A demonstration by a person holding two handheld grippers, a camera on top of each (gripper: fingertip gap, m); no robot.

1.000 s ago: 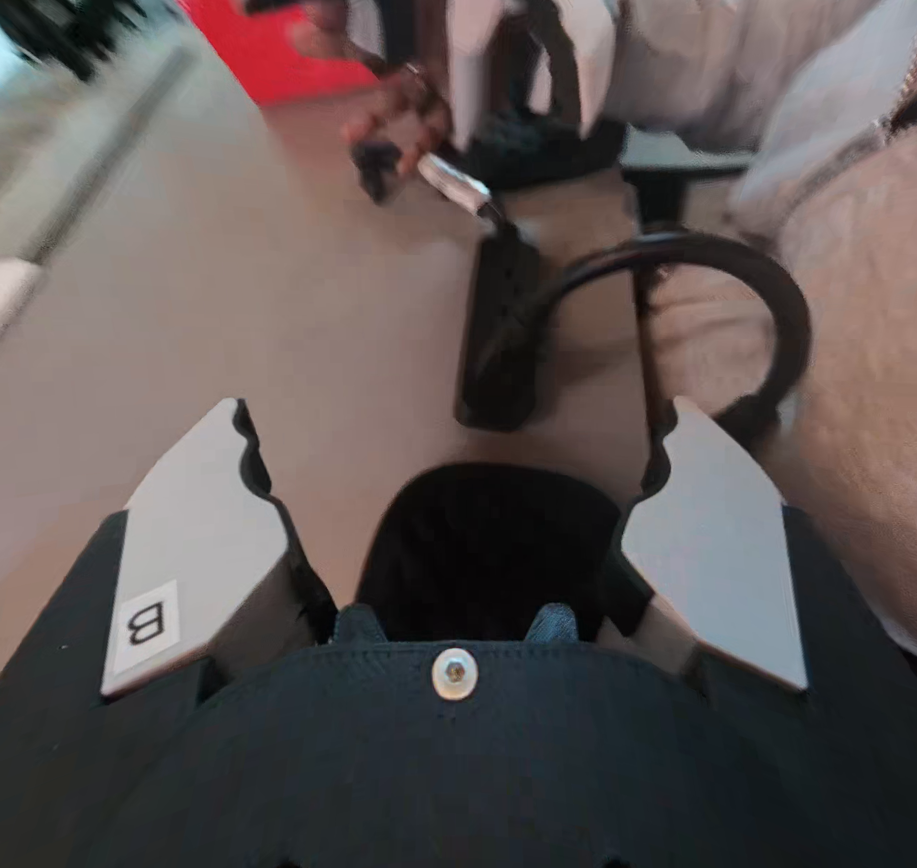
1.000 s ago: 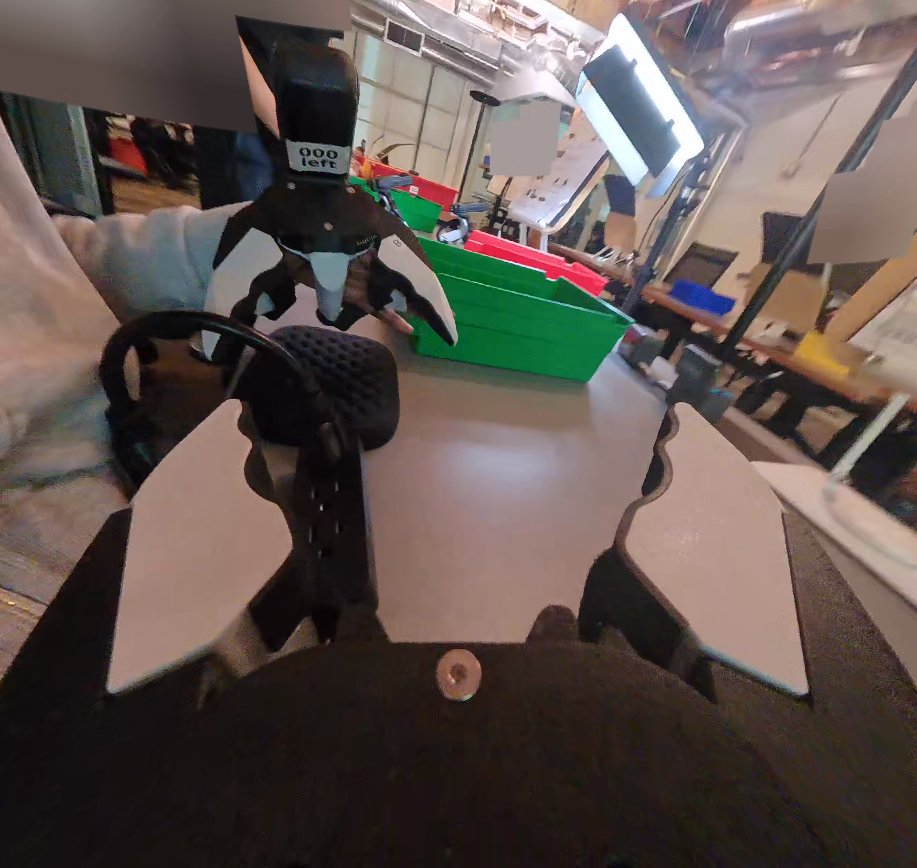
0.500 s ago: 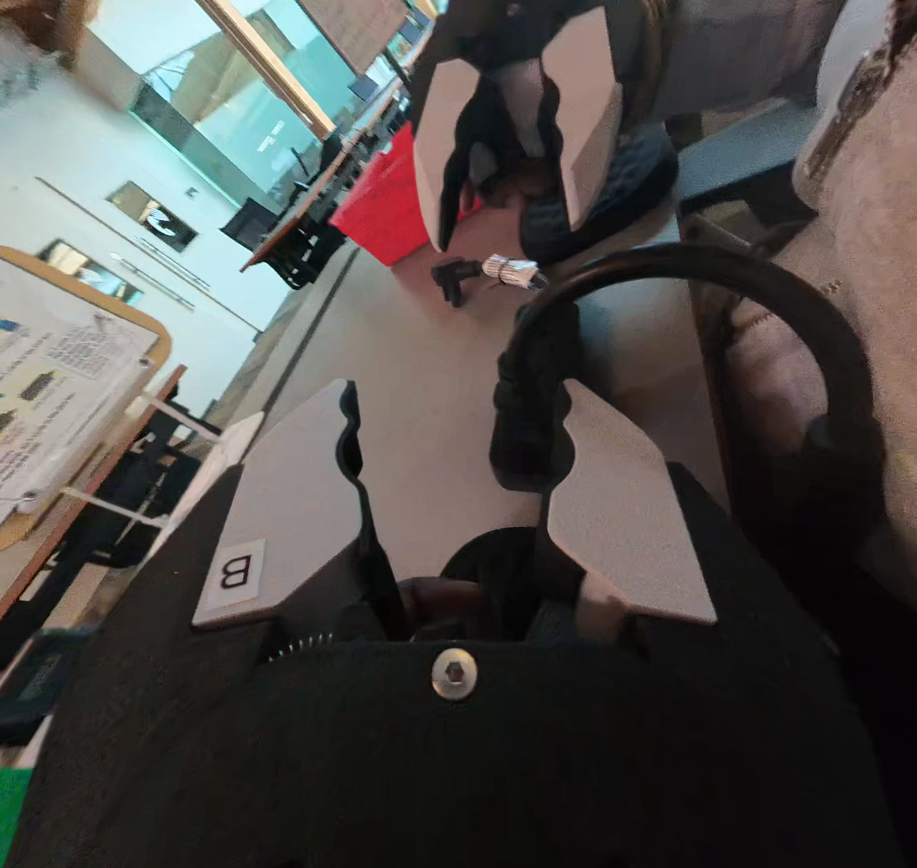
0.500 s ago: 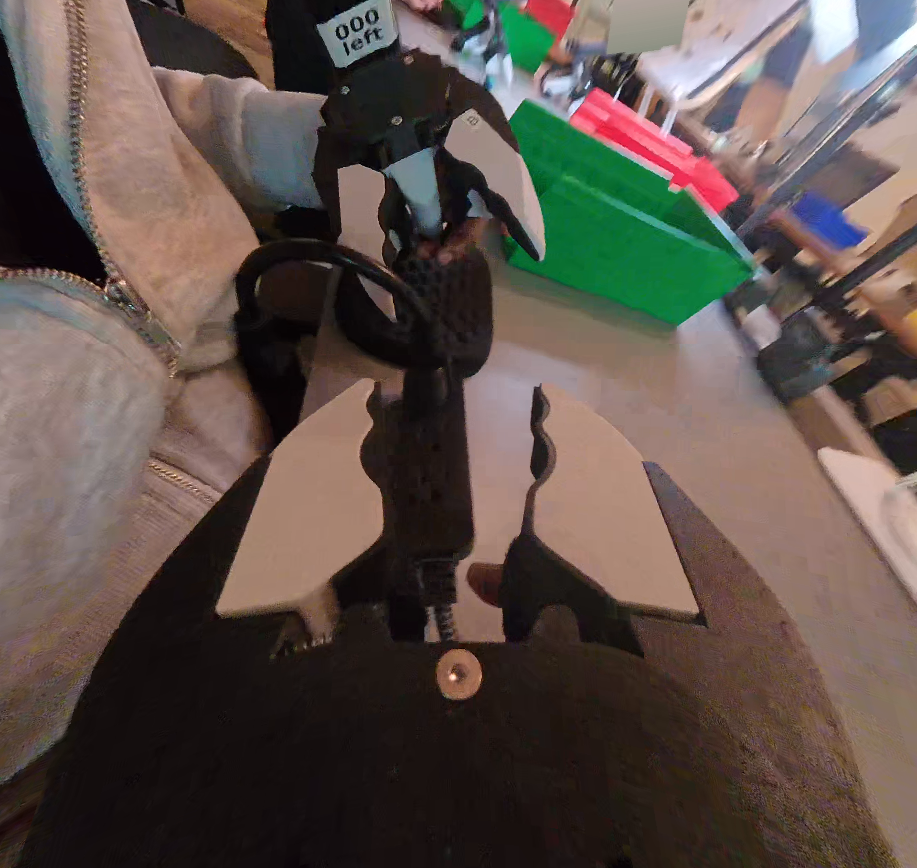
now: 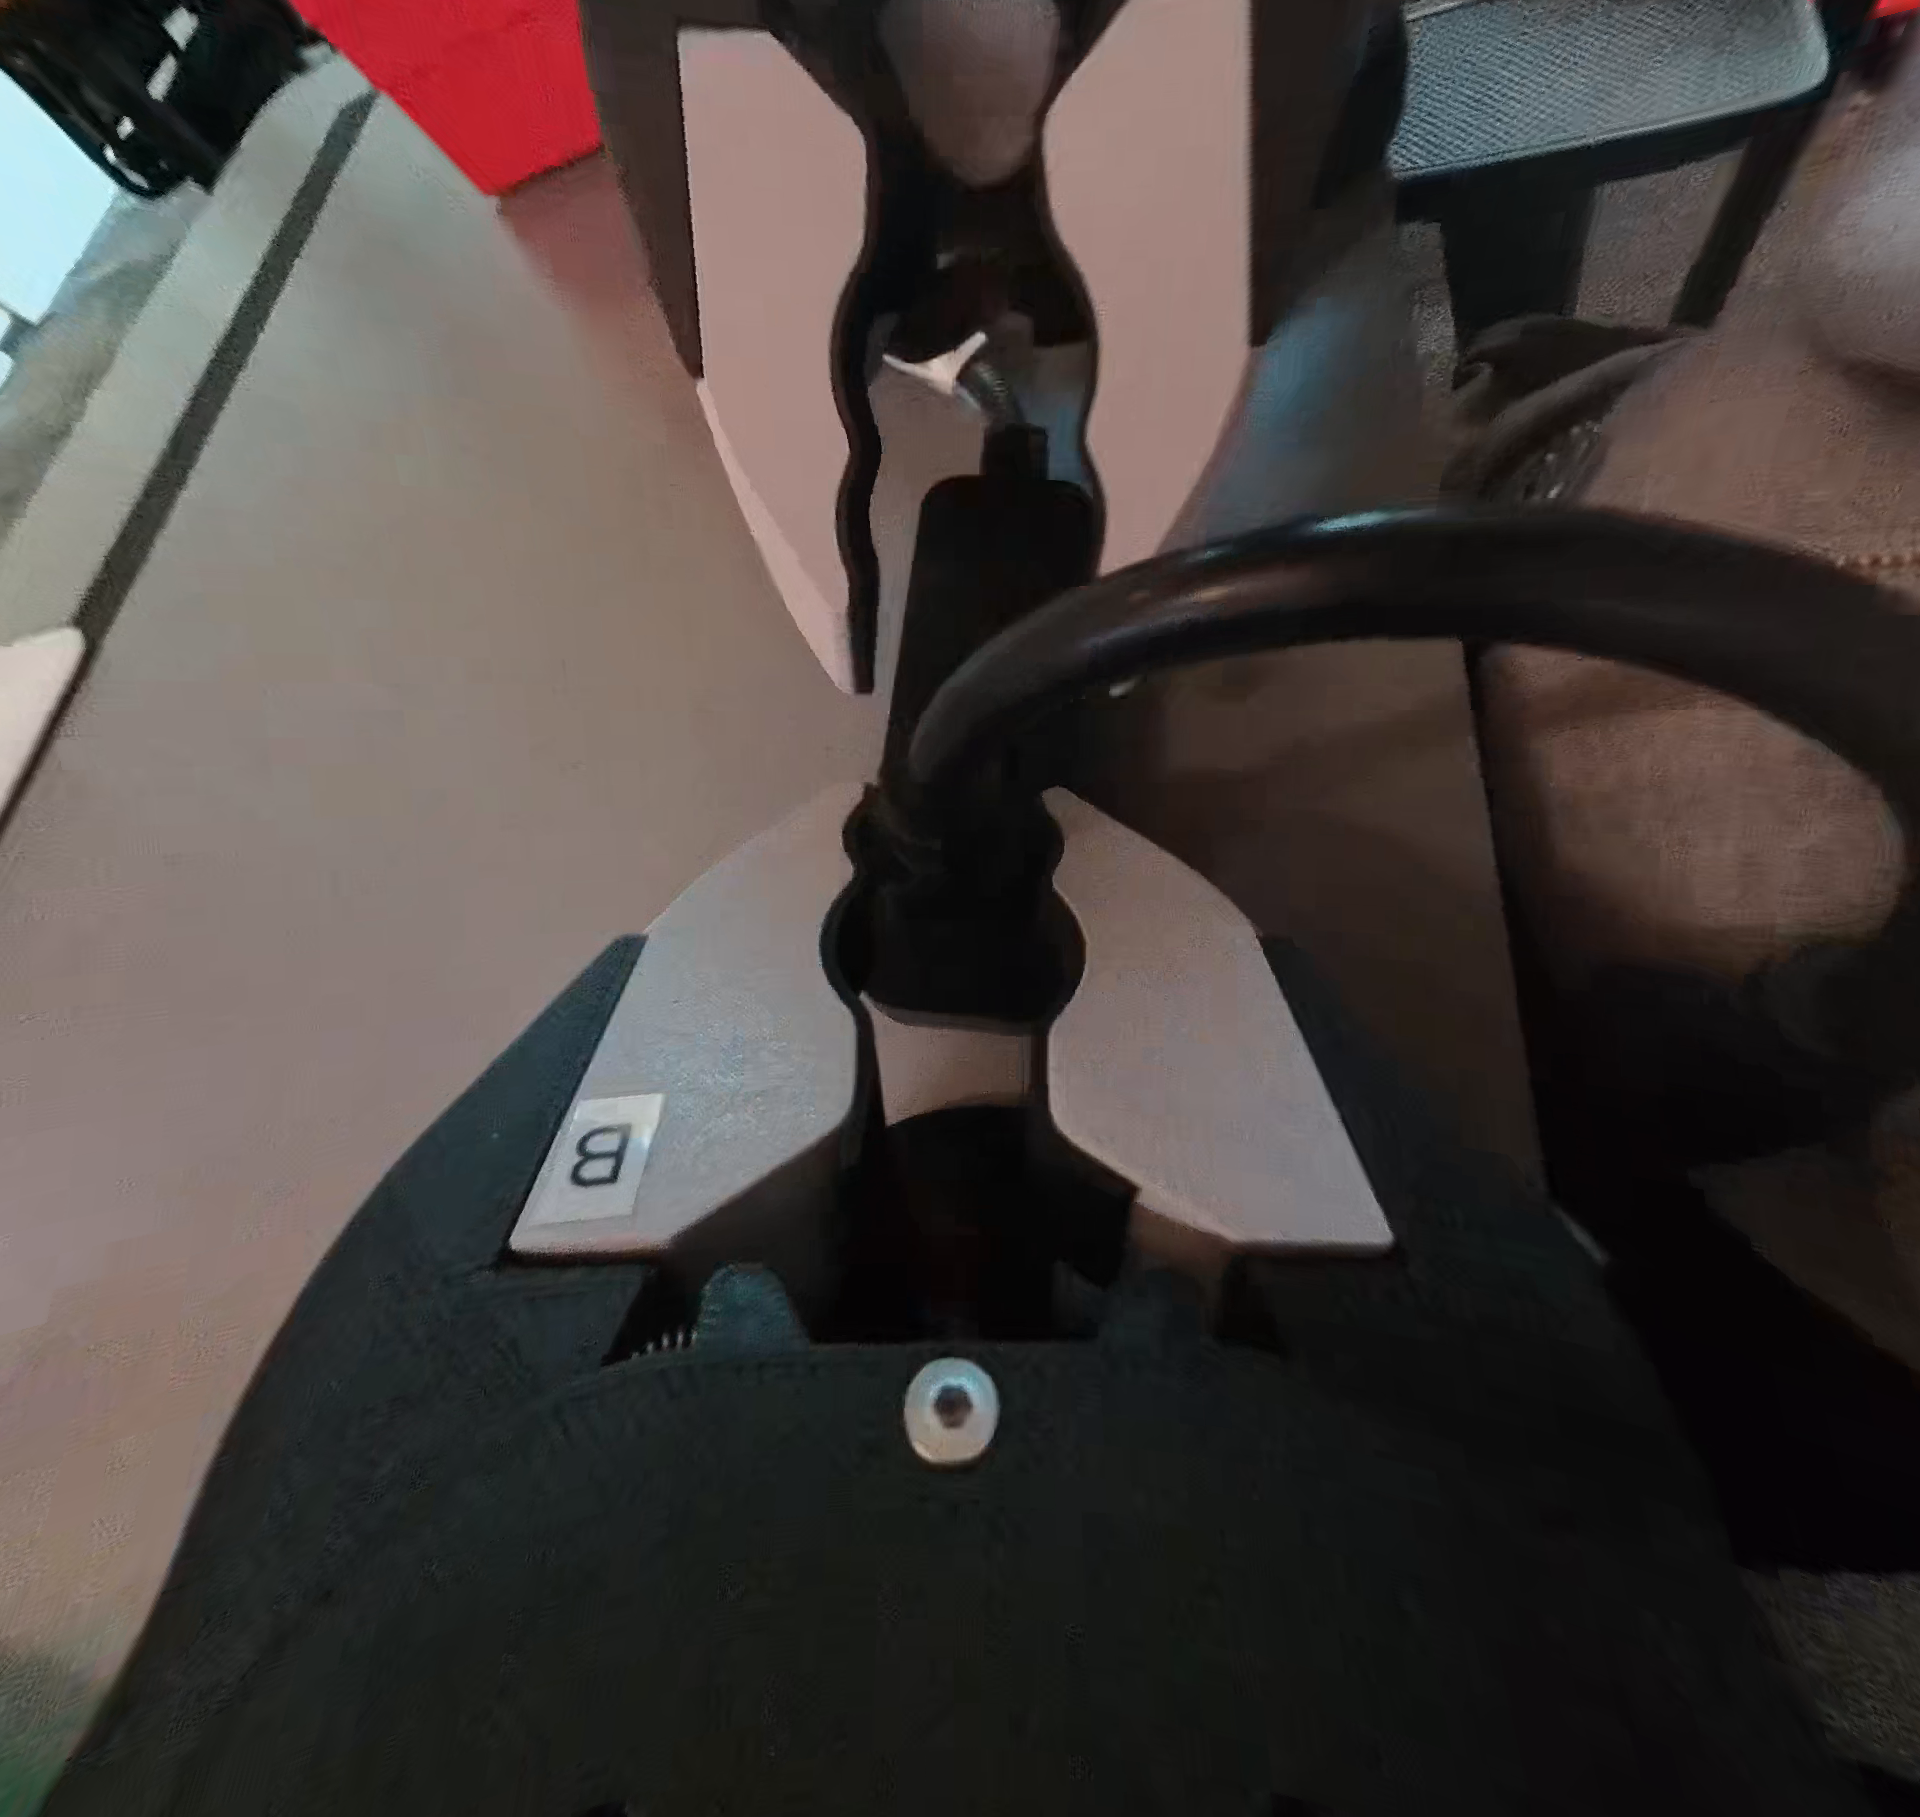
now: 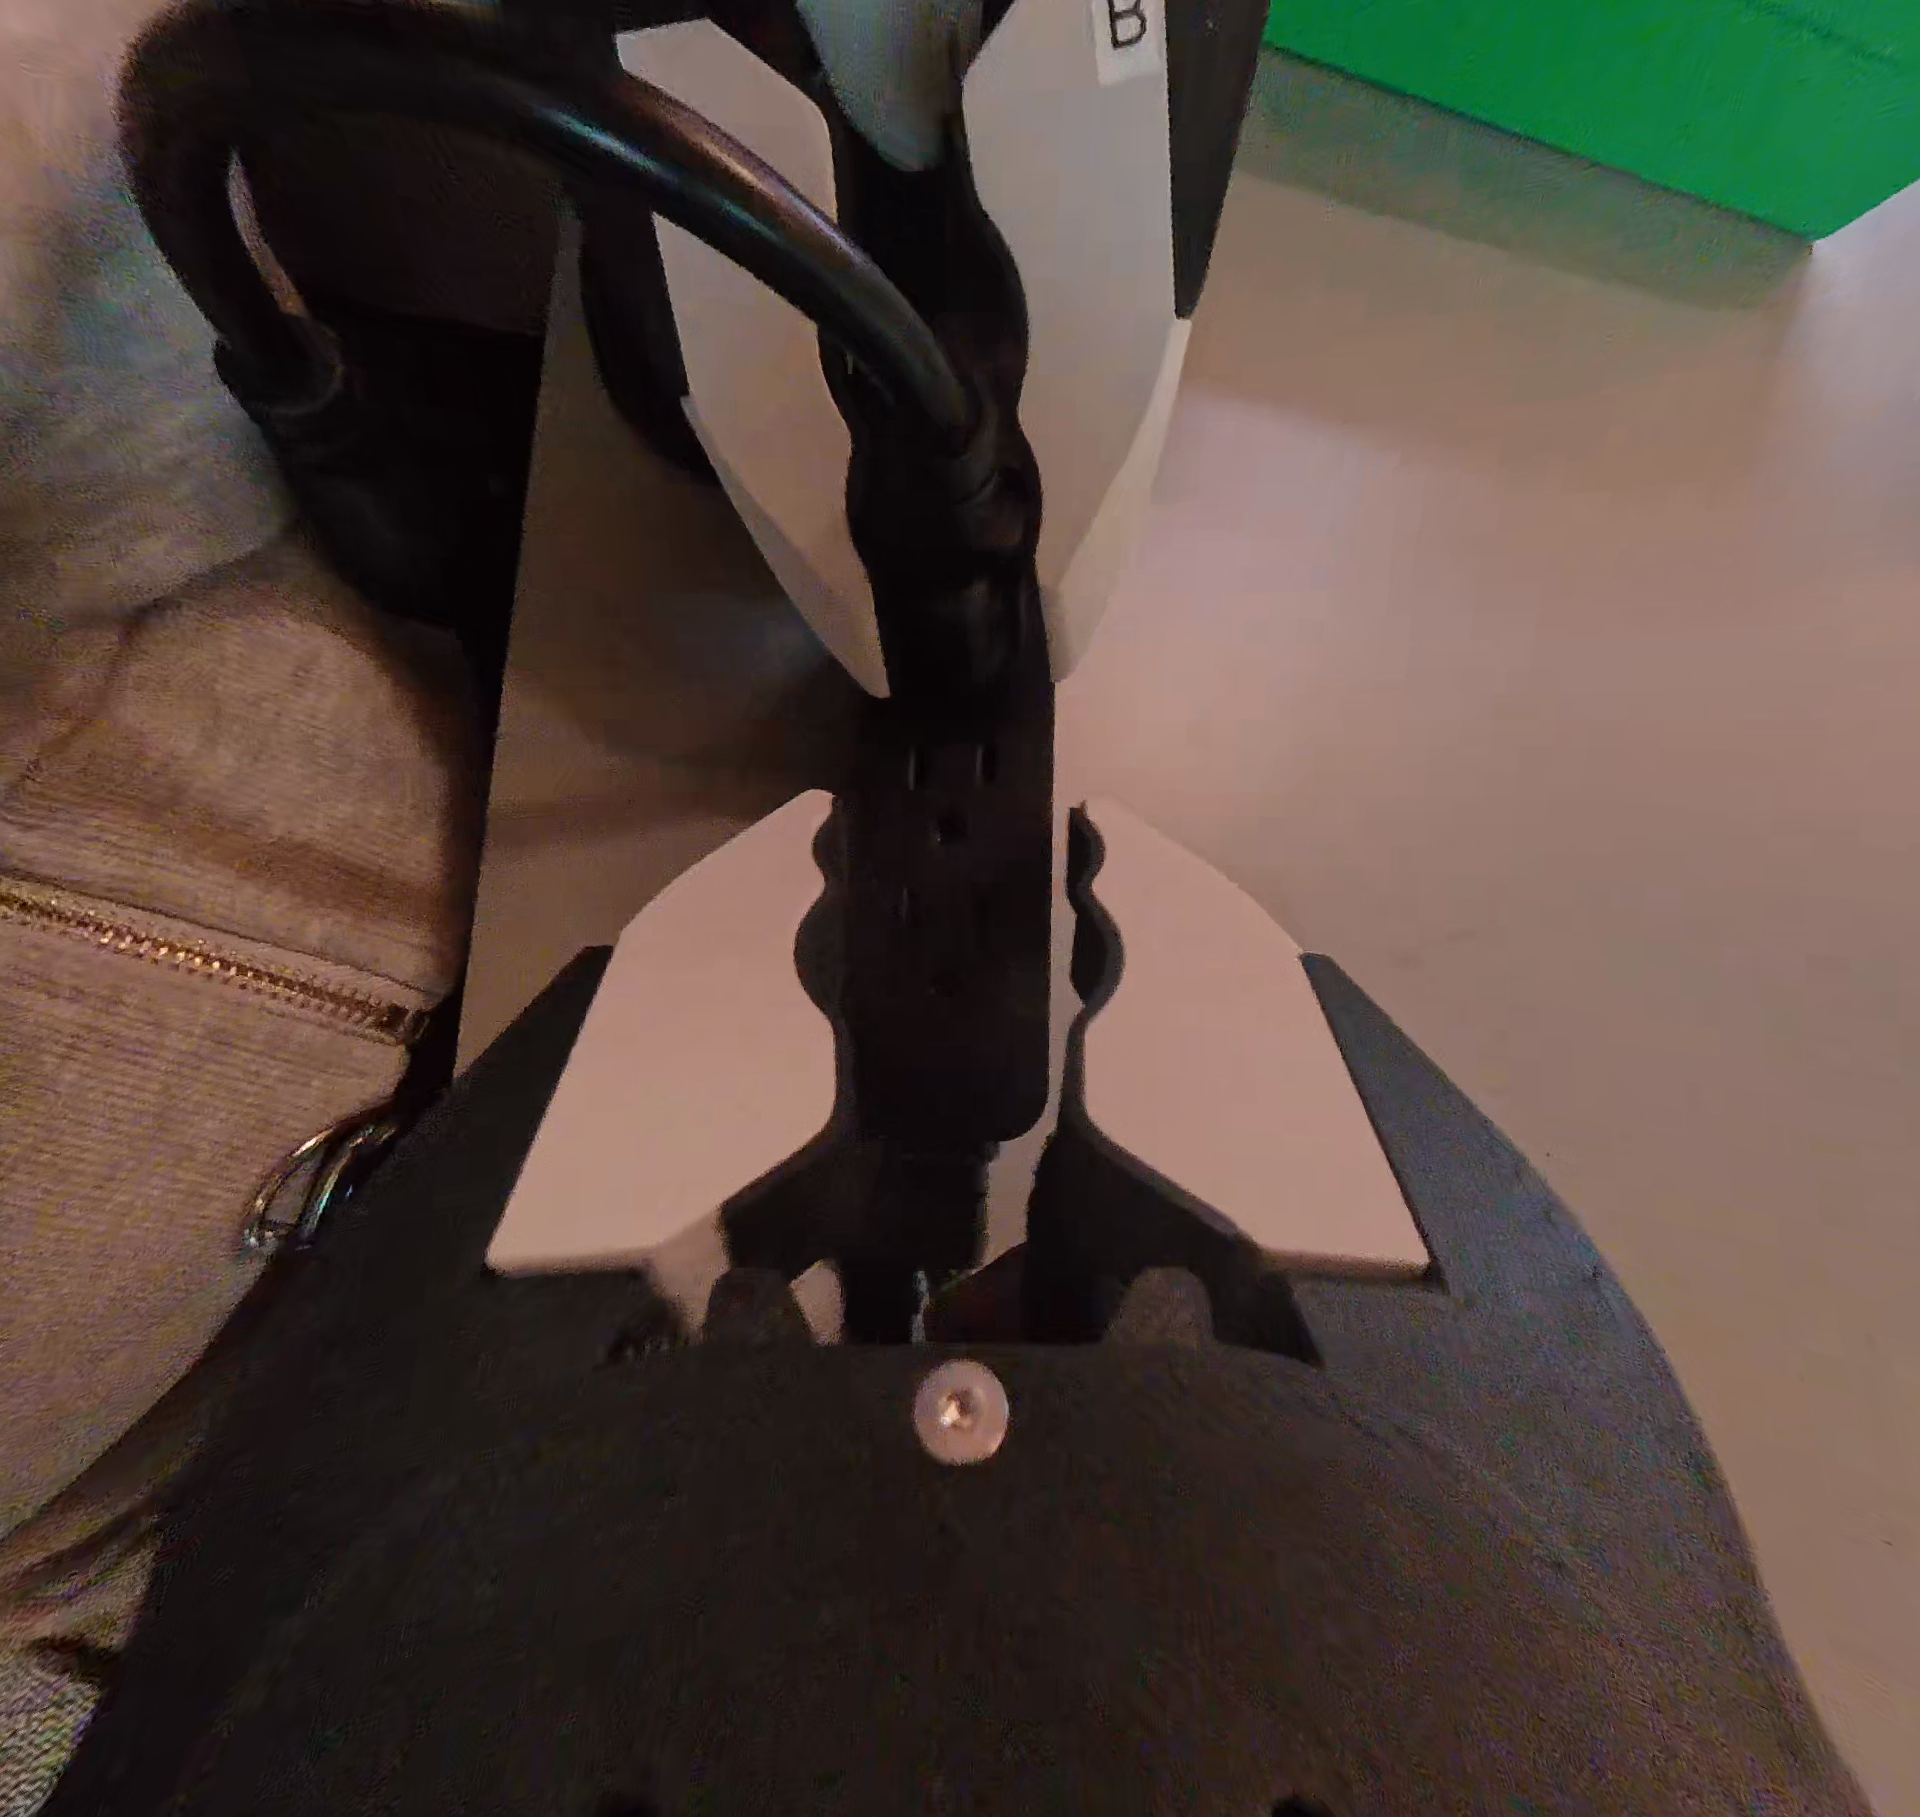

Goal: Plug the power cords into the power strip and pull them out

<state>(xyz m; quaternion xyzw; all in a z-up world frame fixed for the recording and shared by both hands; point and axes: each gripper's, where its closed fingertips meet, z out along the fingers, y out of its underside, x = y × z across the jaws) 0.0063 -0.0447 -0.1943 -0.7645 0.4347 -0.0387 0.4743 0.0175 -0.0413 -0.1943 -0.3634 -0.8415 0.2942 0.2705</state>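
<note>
A black power strip lies on the tan table. A black plug stands on the strip's near end, and its thick black cord arcs off to the right. My left gripper is shut on that plug, with both pads against its sides. It also shows in the right wrist view, with the plug and cord. My right gripper straddles the strip's other end. Its left pad touches the strip, and a thin gap shows at its right pad. The left wrist view shows the same gap.
A green bin stands on the table at the far right of the right wrist view. A red bin stands beyond the strip in the left wrist view. A person's grey hooded sleeve and a dark chair seat border the table edge. Left and right tips are no more than a few centimetres apart.
Both grippers came down onto the strip from opposite ends, and their wide-open jaws narrowed. The left pads closed on the plug. The right fingers drew in around the strip.
</note>
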